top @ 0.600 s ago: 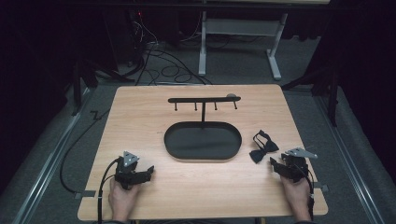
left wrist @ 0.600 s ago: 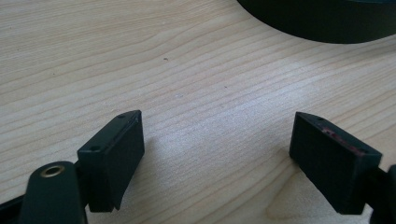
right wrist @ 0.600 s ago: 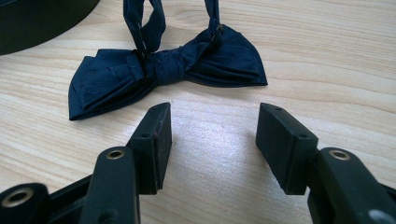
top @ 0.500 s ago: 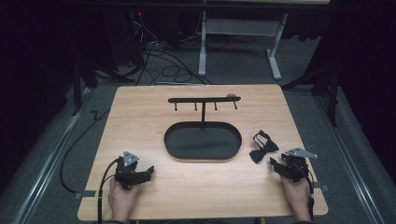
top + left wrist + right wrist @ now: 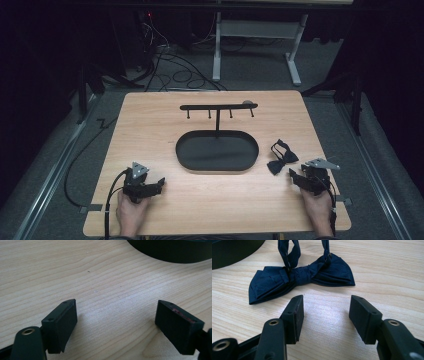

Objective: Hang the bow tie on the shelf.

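Note:
A dark blue bow tie (image 5: 282,157) with its strap looped behind lies flat on the wooden table (image 5: 150,130), right of a black oval tray (image 5: 217,151). In the right gripper view the bow tie (image 5: 302,277) sits just beyond the tips of my right gripper (image 5: 325,307), whose jaws stand open over bare wood. That right gripper (image 5: 296,176) rests near the table's front right corner. My left gripper (image 5: 157,184) lies at the front left, open, with bare wood between its jaws (image 5: 116,312). A black rack with hooks (image 5: 218,107) rises behind the tray.
The tray's dark rim (image 5: 172,252) shows at the top of the left gripper view. Cables (image 5: 165,60) and a desk frame (image 5: 255,45) lie on the floor beyond the table's far edge. Bare wood stretches between the two grippers along the front.

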Available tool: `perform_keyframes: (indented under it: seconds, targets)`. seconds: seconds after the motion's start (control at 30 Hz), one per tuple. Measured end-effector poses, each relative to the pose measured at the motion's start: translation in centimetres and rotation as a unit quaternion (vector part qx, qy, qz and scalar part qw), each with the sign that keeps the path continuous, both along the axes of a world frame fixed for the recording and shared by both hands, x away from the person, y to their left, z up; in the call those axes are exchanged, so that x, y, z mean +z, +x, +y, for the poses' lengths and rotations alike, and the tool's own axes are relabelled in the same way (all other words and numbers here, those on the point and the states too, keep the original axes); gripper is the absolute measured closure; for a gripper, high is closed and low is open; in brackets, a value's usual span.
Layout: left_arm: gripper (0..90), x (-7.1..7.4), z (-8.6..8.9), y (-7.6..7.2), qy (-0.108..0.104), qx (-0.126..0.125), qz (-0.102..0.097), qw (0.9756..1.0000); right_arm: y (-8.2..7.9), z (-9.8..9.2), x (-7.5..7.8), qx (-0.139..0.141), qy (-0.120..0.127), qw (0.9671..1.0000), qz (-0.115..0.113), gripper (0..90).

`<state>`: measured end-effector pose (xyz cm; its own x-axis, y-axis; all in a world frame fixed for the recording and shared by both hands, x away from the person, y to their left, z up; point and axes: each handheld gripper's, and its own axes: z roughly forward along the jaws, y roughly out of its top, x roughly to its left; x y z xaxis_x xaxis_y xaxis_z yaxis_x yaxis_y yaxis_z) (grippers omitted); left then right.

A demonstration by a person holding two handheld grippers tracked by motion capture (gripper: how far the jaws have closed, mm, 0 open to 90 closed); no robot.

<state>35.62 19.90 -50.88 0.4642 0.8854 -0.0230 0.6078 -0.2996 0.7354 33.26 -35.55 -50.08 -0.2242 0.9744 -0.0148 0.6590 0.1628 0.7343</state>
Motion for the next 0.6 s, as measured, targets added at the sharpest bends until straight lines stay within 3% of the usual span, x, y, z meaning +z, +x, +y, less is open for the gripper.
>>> perform_keyframes:
  seconds: [0.6]
  targets:
    - [18.4, 0.00, 0.00, 0.00, 0.000, 0.000, 0.000, 1.0000, -0.07, 0.06, 0.02, 0.005, 0.002, 1.0000, 0.002, 46.5]
